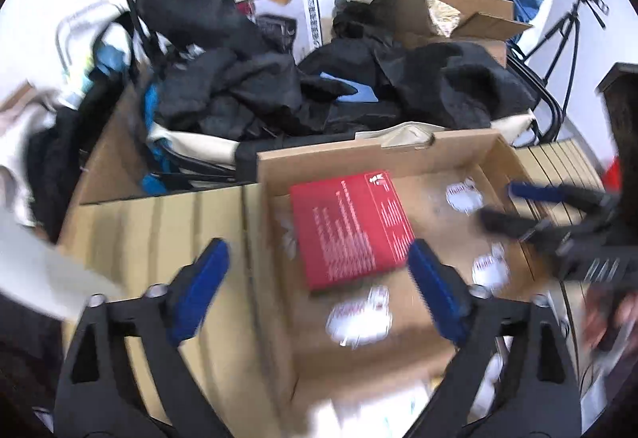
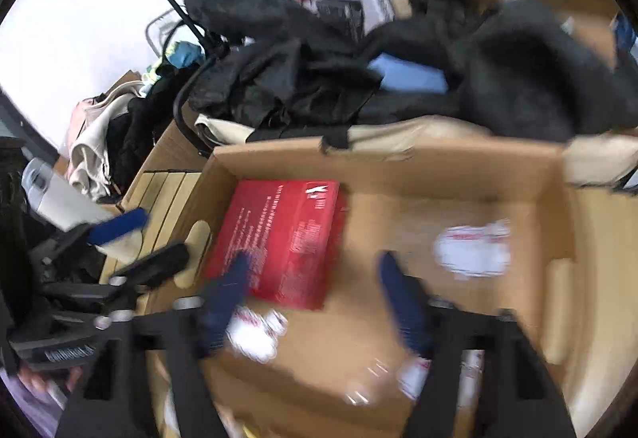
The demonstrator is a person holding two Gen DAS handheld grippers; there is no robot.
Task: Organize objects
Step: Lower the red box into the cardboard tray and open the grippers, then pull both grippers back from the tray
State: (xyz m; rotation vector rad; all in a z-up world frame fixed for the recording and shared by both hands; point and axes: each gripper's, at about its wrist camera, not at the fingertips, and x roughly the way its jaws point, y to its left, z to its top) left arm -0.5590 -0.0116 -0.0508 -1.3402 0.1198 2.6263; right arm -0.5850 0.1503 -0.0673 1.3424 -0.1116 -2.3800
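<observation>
Both poised over the open cardboard box (image 1: 458,151): left gripper (image 1: 319,278) and right gripper (image 2: 315,294), jaws spread, empty. Inside, against its left wall, red box (image 1: 351,226); white print too blurred to read.

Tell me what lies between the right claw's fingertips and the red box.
Nothing lies between: in the right wrist view, the right claw hangs open, one fingertip overlapping the flat red box.

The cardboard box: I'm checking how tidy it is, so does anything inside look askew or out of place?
In the cardboard box, the red box lies flat but turned at an angle to the walls. White labels are scattered loose across the floor. Both frames are blurred.
</observation>
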